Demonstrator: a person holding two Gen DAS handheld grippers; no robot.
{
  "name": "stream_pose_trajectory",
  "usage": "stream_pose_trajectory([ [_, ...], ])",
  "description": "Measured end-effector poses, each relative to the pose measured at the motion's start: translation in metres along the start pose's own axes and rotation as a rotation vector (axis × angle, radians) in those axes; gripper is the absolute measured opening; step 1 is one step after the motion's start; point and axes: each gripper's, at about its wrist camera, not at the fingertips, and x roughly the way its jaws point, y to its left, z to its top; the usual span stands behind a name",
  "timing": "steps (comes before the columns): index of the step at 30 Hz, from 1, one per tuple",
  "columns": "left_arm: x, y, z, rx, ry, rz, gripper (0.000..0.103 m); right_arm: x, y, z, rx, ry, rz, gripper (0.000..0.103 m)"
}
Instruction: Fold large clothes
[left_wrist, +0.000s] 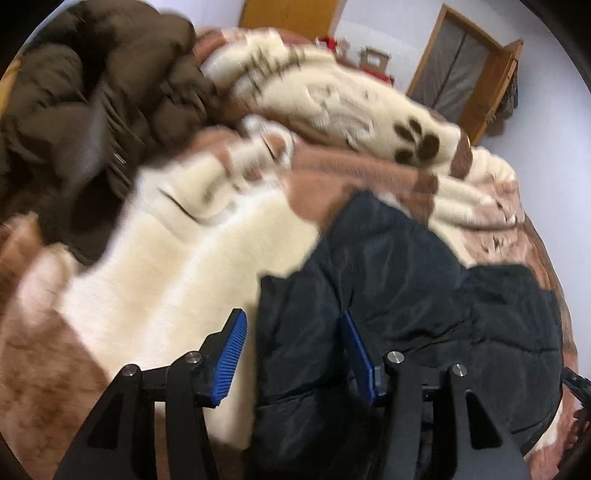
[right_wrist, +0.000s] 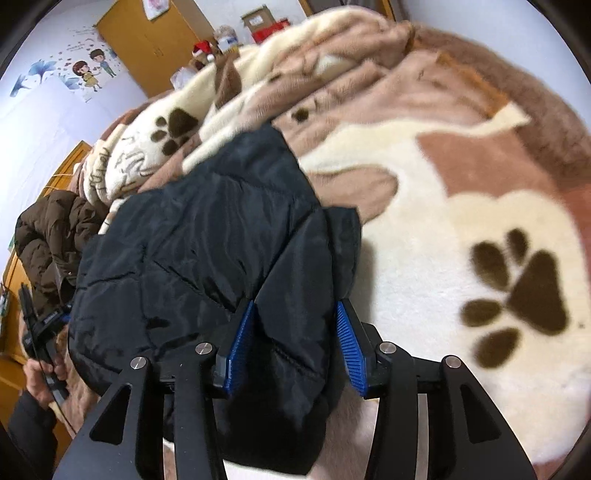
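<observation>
We are folding a big black puffy jacket (right_wrist: 207, 236) on the bed, on top of a fluffy paw-print blanket (right_wrist: 480, 206). The jacket is lying in a thick bundle, so it is looking already folded over at least once.

Our left claw (left_wrist: 293, 356) is standing spread apart, with one edge of the jacket lying between its blue pads (left_wrist: 231, 360). The pads are not squeezing the cloth. Our right claw (right_wrist: 295, 345) is spread too, and the other edge of the jacket is sitting between its pads (right_wrist: 351, 350), loose and not pinched.

We are thinking this is the letting-go step, or the spot for a new grab. To do it well, we are keeping both claws wide so no cloth is catching on the ridged pads. We are lifting both hands away together, so the bundle is not tipping or sliding open. Puffy cloth is springy, so it may be puffing back up. A gentle pat on top may be helping it stay flat.

A brown jacket (left_wrist: 92, 103) is waiting in a heap further along the bed, well apart from the black one.
</observation>
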Motion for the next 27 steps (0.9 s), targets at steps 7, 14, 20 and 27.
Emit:
stream_pose_trajectory([
  [7, -0.051, -0.049, -0.027, 0.119, -0.061, -0.129, 0.056, -0.019, 0.038, -0.019, -0.103, -0.071, -0.008, 0.046],
  [14, 0.005, -0.072, -0.054, 0.169, 0.032, -0.096, 0.057, 0.039, 0.035, -0.024, -0.117, 0.035, -0.086, 0.046],
  [20, 0.005, -0.076, -0.048, 0.176, 0.029, -0.075, 0.058, 0.037, 0.033, -0.025, -0.130, 0.026, -0.096, 0.046],
  [27, -0.048, -0.081, -0.067, 0.191, -0.009, -0.069, 0.058, -0.013, 0.045, -0.045, -0.138, -0.026, -0.100, 0.046],
])
